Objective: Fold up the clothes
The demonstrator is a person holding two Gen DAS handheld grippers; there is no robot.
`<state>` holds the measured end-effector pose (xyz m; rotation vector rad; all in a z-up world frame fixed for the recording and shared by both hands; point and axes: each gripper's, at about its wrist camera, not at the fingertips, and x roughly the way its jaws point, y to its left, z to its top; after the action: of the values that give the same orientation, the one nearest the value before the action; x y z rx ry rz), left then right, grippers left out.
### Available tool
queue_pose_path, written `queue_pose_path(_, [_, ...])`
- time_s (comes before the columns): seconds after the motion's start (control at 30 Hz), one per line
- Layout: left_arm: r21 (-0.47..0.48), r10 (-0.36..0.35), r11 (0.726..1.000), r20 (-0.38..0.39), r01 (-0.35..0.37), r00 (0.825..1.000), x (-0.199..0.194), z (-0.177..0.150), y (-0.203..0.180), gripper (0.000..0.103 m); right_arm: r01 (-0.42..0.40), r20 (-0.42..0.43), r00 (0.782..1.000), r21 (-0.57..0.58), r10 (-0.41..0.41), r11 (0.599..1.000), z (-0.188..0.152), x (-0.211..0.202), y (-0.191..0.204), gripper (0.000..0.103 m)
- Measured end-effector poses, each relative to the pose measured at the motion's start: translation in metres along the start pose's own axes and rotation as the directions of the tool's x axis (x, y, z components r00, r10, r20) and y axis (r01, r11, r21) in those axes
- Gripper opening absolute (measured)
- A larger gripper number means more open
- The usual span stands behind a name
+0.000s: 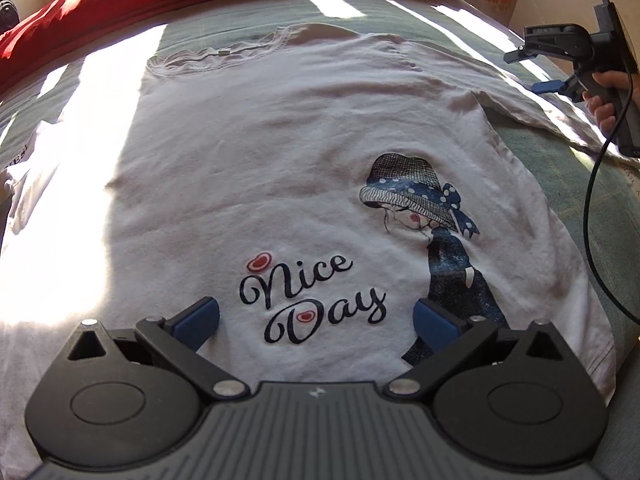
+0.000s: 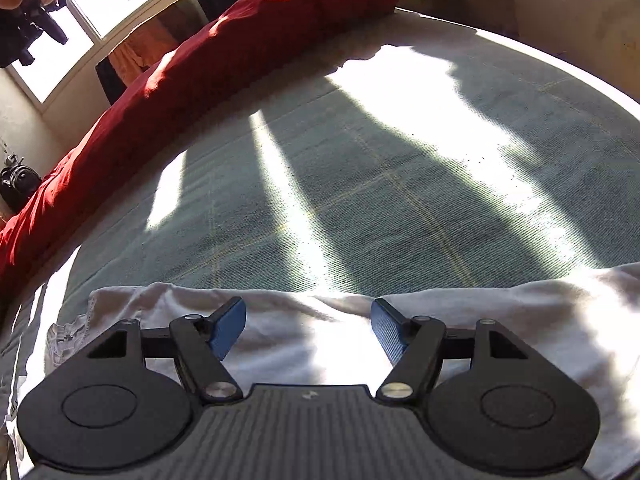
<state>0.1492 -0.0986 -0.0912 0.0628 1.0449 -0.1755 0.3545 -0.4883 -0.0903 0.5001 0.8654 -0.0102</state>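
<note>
bed: grey-green checked cover, sunlit in stripes | far edge: red duvet heaped | window: bright, dark clothes hung beside | walls: pale cream

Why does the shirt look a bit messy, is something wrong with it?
Nothing is torn or spilled. The white T-shirt lies spread on the green bedcover, only a little wrinkled, with its sleeve rumpled near the right gripper. Both grippers are open and hold nothing.
</note>
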Motion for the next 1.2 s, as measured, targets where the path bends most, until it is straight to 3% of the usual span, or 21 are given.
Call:
queue_pose_path(0.07, [0.001, 0.000, 1.000, 0.001, 0.000, 1.000, 0.000, -0.001, 0.000, 0.103, -0.022, -0.002, 1.000, 0.040, 0.022, 0.999, 0.001, -0.015, -0.009, 0.075])
queue_pose_path(0.2, [0.008, -0.002, 1.000, 0.002, 0.002, 1.000, -0.003, 0.001, -0.005, 0.103, -0.203, -0.078, 0.975, 0.087, 0.210, 0.975, -0.015, -0.028, -0.007, 0.080])
queue_pose_path(0.23, [0.015, -0.002, 1.000, 0.001, 0.002, 1.000, -0.004, 0.001, -0.007, 0.103, -0.211, -0.099, 0.971, 0.090, 0.220, 0.973, -0.020, -0.025, -0.007, 0.081])
queue_pose_path(0.33, [0.021, 0.009, 1.000, 0.009, -0.009, 1.000, -0.010, 0.001, -0.010, 0.103, -0.155, -0.123, 0.979, 0.073, 0.163, 0.985, -0.029, -0.018, -0.016, 0.080])
queue_pose_path(0.43, [0.020, 0.004, 1.000, 0.014, -0.005, 1.000, -0.015, 0.002, -0.011, 0.103, -0.125, -0.081, 0.987, 0.129, 0.136, 0.984, -0.025, -0.026, -0.043, 0.080])
queue_pose_path(0.6, [0.029, 0.002, 1.000, 0.023, -0.002, 1.000, -0.022, 0.003, -0.015, 0.103, 0.028, -0.048, 0.999, 0.115, -0.023, 0.993, -0.013, -0.045, -0.076, 0.080])
queue_pose_path(0.83, [0.050, 0.005, 0.999, 0.044, -0.008, 0.999, -0.038, 0.004, -0.023, 0.103, 0.200, -0.051, 0.979, 0.069, -0.197, 0.977, -0.001, -0.066, -0.122, 0.080])
queue_pose_path(0.93, [0.053, 0.012, 0.998, 0.050, -0.015, 0.999, -0.041, 0.004, -0.024, 0.103, 0.272, -0.046, 0.962, 0.111, -0.269, 0.956, 0.003, -0.080, -0.136, 0.080])
queue_pose_path(1.07, [0.058, 0.017, 0.998, 0.049, -0.020, 0.999, -0.040, 0.008, -0.030, 0.103, 0.252, -0.016, 0.968, 0.069, -0.251, 0.965, 0.000, -0.089, -0.106, 0.082])
queue_pose_path(1.2, [0.080, 0.009, 0.997, 0.064, -0.014, 0.998, -0.044, 0.010, -0.038, 0.103, 0.149, -0.028, 0.988, -0.068, -0.151, 0.987, -0.014, -0.070, -0.030, 0.084])
